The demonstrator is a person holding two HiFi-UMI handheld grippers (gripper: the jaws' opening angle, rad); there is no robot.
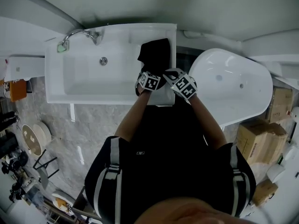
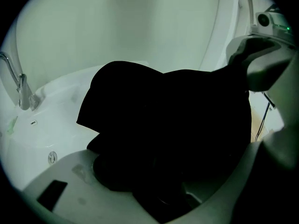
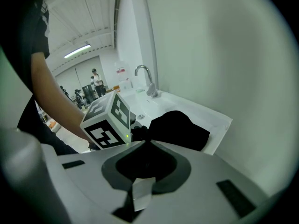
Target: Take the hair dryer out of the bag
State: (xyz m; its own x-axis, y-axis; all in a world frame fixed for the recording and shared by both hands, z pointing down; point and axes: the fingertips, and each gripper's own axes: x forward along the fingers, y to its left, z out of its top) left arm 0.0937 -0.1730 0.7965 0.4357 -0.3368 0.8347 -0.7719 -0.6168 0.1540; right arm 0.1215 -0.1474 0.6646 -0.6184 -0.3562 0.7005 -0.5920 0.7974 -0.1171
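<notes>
A black cloth bag (image 1: 156, 55) lies on the right ledge of a white sink (image 1: 60, 85). In the left gripper view the bag (image 2: 168, 125) fills the middle. My left gripper (image 2: 163, 185) is at its near end, jaws spread wide on either side of the dark cloth and not visibly pressing. In the head view the left gripper (image 1: 147, 73) is at the bag's near edge. My right gripper (image 3: 145, 167) is shut on a fold of the bag (image 3: 180, 129) with a white tag in the pinch. The hair dryer stays hidden in the dark cloth.
A chrome faucet (image 1: 81, 34) stands at the sink's back left, with a drain (image 1: 103, 60) in the basin. A white bathtub (image 1: 233, 85) sits to the right, cardboard boxes (image 1: 259, 139) beside it. The wall rises just behind the sink. People stand far off (image 3: 96, 83).
</notes>
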